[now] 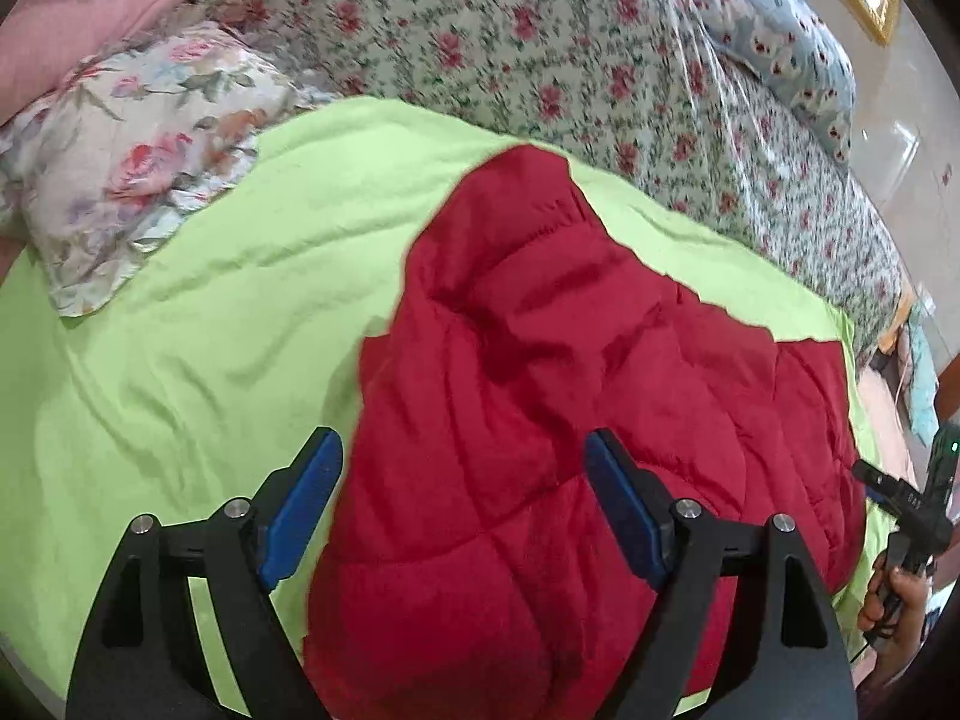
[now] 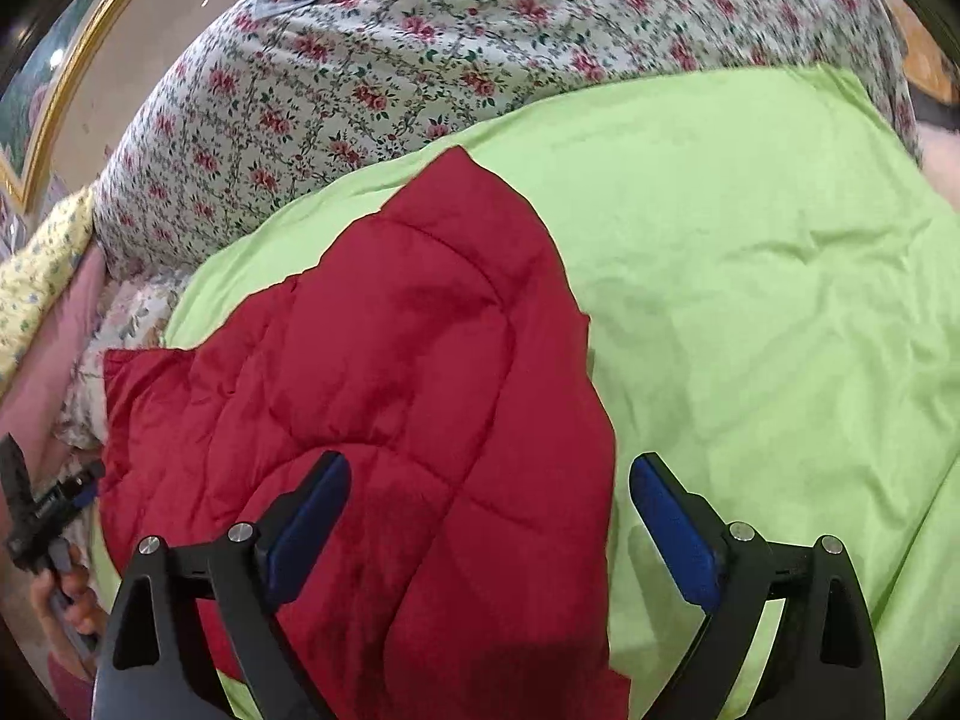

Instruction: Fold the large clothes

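A red quilted garment [image 1: 540,420] lies folded on a lime-green sheet [image 1: 180,330] on the bed. My left gripper [image 1: 462,456] hovers above its left part, jaws wide open and empty. In the right wrist view the same garment [image 2: 390,372] lies on the green sheet [image 2: 750,270]. My right gripper [image 2: 489,480] hovers above the garment's right edge, jaws wide open and empty. The right gripper shows at the far right of the left view [image 1: 900,504], and the left gripper at the far left of the right view [image 2: 42,510].
A floral bedspread [image 1: 540,60] covers the bed behind the sheet. A rose-print pillow [image 1: 132,138] and a pink pillow [image 1: 90,6] lie at the left. A blue patterned pillow [image 1: 780,42] lies at the back right. The floor [image 1: 900,138] is beyond the bed's right edge.
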`<state>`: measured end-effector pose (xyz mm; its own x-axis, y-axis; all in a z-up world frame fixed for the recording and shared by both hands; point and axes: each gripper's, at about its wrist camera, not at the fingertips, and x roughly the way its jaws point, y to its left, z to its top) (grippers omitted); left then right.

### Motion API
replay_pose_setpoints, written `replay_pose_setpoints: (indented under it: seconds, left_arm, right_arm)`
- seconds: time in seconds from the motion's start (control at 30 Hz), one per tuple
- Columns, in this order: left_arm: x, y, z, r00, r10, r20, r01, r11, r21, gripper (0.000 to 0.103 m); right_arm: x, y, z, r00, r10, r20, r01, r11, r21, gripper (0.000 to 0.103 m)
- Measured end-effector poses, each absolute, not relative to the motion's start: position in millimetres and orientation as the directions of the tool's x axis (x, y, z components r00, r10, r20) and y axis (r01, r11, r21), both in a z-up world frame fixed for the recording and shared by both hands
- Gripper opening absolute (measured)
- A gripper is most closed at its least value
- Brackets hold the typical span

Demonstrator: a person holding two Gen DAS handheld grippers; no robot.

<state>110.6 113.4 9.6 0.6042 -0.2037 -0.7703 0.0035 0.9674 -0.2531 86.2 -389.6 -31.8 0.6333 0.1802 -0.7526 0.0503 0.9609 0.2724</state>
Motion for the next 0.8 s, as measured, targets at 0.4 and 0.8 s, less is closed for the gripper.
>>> replay_pose_setpoints:
  seconds: [0.4,0.8]
  left_arm:
    - [119.3,79.0,-1.6,0.584,-0.198,-0.787,0.098,0.98,-0.173,0.043]
    - [140.3,82.7,40.0,0.653,-0.283,-0.703,0.139,0.956,-0.257,0.019]
  right_arm:
    - [101.9,-333.0,-38.4,0.637,0.053,-0.769,-0.049,0.998,0.029,0.047]
    - [107.6,-342.1,-0.1,0.726,0.094,-0.682,-0.026,0.994,0.11,0.012]
